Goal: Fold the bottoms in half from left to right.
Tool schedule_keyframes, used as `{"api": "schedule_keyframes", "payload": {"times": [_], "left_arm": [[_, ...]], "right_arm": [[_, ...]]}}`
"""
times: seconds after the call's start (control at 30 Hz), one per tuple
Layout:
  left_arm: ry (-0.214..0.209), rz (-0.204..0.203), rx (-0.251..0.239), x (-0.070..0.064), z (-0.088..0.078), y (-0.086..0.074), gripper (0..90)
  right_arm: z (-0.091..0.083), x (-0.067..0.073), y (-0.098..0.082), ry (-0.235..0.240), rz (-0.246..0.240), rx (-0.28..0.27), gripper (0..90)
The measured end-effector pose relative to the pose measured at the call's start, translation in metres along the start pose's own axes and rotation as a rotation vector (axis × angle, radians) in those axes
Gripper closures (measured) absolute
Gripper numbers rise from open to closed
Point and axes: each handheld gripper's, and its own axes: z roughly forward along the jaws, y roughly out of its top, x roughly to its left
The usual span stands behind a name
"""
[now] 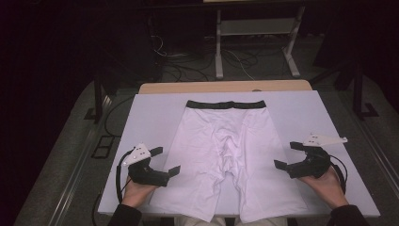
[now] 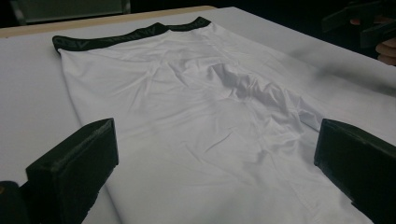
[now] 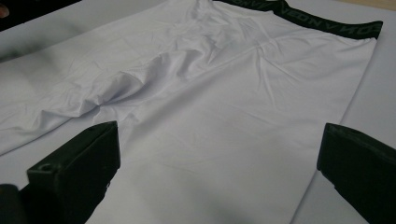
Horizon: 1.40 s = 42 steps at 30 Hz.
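Note:
White shorts (image 1: 226, 150) with a black waistband (image 1: 226, 104) lie flat on the white table (image 1: 150, 113), waistband at the far side, legs toward the near edge. My left gripper (image 1: 164, 161) is open beside the left leg's outer edge, nothing between its jaws. My right gripper (image 1: 288, 154) is open beside the right leg's outer edge, also empty. In the left gripper view the shorts (image 2: 196, 121) spread between the wide jaws, and the other gripper (image 2: 369, 23) shows far off. In the right gripper view the shorts (image 3: 224, 102) and waistband (image 3: 317, 21) lie ahead.
The white surface sits on a wooden tabletop (image 1: 226, 86). Bare surface lies to either side of the shorts. Beyond the table are a dark floor with cables (image 1: 188, 66) and a metal stand (image 1: 256, 42).

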Motion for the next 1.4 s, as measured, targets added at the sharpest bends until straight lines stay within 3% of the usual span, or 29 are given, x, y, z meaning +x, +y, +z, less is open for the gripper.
{"api": "schedule_keyframes", "payload": {"times": [0.4, 0.6, 1.4], "left_arm": [[-0.003, -0.008, -0.004, 0.001, 0.0, 0.0, 0.0], [-0.007, -0.007, -0.004, 0.0, 0.0, 0.0, 0.0], [-0.011, -0.009, -0.005, 0.0, 0.0, -0.001, 0.0]], "right_arm": [[0.005, 0.0, 0.019, 0.017, -0.017, -0.003, 0.0], [0.008, 0.006, 0.031, 0.03, -0.035, -0.024, 0.0], [0.033, 0.022, 0.071, 0.069, -0.115, -0.019, 0.0]]}}
